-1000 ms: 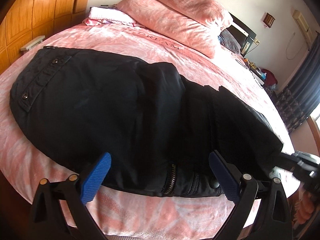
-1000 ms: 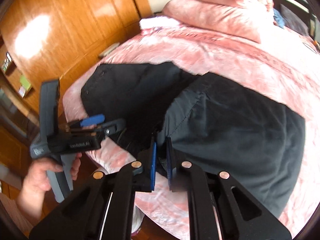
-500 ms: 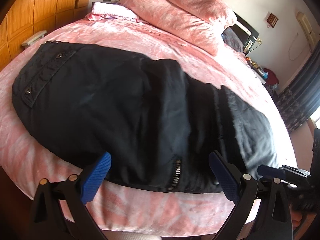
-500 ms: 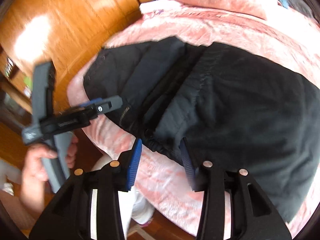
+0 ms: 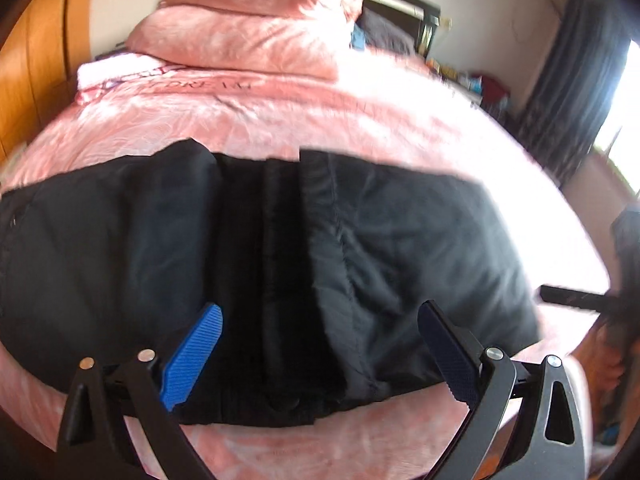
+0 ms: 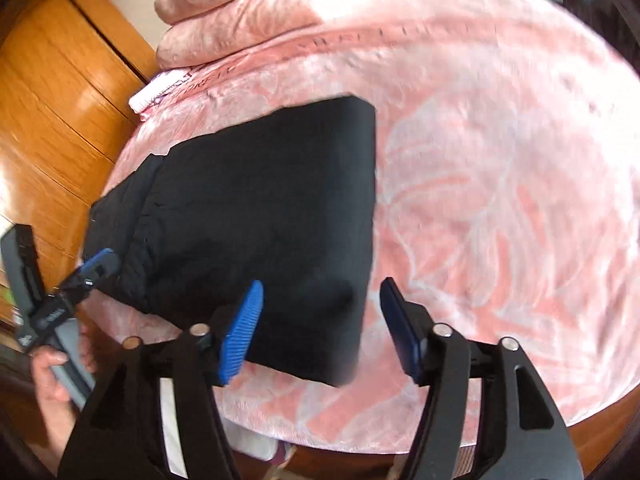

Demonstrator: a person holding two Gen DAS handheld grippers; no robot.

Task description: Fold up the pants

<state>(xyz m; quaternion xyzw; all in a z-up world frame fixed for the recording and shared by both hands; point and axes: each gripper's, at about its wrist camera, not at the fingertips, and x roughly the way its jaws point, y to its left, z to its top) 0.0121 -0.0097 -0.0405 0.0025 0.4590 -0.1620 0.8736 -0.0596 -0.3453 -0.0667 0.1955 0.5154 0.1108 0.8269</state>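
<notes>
The black pants lie folded on the pink bed, one part laid over the other near the front edge. In the right wrist view the pants form a dark block with a straight right edge. My left gripper is open and empty, just above the pants' near edge. My right gripper is open and empty over the pants' near right corner. The left gripper also shows at the left of the right wrist view, held in a hand.
The pink bedspread stretches to the right of the pants. Pink pillows are stacked at the head of the bed. A wooden wardrobe stands on the left. Dark curtains hang at the far right.
My right gripper has let go of the pants, opened wide and swung right to their right edge. The left view has turned right along the bed; its gripper stays open.
</notes>
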